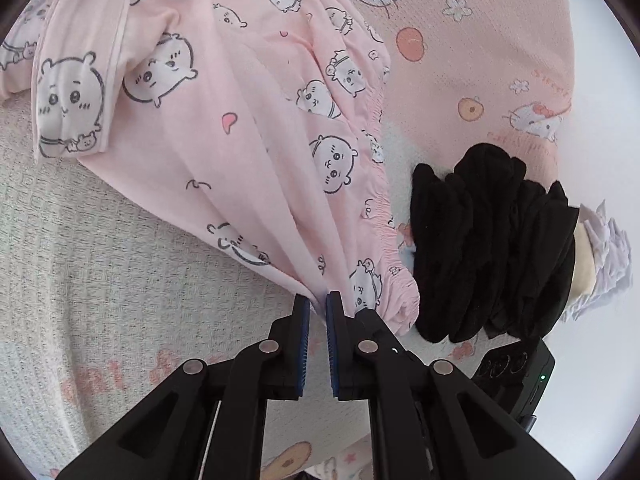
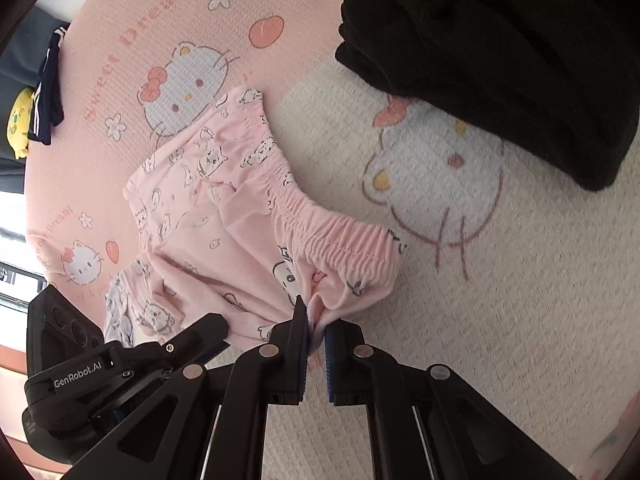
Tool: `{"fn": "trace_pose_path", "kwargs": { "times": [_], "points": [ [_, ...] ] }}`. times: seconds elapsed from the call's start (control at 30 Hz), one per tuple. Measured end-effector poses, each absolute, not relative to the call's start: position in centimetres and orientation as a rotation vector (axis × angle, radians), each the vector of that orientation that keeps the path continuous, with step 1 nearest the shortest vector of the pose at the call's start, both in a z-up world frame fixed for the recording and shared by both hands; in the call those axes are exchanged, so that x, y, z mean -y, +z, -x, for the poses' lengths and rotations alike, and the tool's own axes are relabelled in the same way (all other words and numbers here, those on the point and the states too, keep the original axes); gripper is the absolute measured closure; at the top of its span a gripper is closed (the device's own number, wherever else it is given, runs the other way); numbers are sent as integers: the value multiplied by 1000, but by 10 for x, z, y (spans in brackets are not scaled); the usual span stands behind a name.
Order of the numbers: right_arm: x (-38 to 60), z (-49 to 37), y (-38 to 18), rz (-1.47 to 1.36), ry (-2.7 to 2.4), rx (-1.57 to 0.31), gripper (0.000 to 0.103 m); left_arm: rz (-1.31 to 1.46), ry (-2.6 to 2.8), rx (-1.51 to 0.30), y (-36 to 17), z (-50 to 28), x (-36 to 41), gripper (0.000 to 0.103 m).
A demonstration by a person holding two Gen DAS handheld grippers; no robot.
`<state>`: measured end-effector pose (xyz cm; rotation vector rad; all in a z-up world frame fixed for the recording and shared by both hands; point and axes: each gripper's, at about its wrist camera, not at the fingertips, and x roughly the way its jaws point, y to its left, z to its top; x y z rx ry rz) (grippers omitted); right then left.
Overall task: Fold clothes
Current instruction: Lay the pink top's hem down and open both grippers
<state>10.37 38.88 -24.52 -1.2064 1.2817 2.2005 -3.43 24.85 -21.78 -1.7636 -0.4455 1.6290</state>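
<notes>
Left claw (image 1: 318, 304) is pinched nearly closed on a bunched fold of the pink pajama shorts (image 1: 248, 128), low in the centre of its own frame — the cloth fans up and away toward the upper left, drawn taut from the blue pads. Right claw (image 2: 316, 318) is likewise clamped on a gather of the same shorts (image 2: 224, 216), just below the elastic waistband (image 2: 320, 224), which runs diagonally through the middle of that frame. In the right wrist view the left claw's body shows at the lower left. The shorts lie on a pink-and-cream cartoon-cat blanket (image 2: 500, 280). A pile of black clothes (image 1: 492, 248) sits just beside the waistband — at the right in the left view, upper right in the other.
</notes>
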Motion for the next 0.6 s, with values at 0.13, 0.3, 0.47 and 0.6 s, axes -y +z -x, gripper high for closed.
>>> {"fn": "trace_pose_path", "kwargs": {
  "times": [0.13, 0.3, 0.47, 0.6],
  "points": [
    [-391, -106, -245, 1226, 2215, -1282, 99, 1730, 1627, 440, -217, 36, -256, 96],
    [-397, -109, -252, 1217, 2161, -1378, 81, 1667, 1591, 501, -211, 39, -258, 96],
    [-406, -121, -253, 1165, 2099, -1568, 54, 1623, 1653, 588, -202, 44, -248, 80],
    [-406, -130, -251, 1166, 2038, -1656, 50, 1661, 1679, 687, -206, 49, -240, 11]
  ]
}}
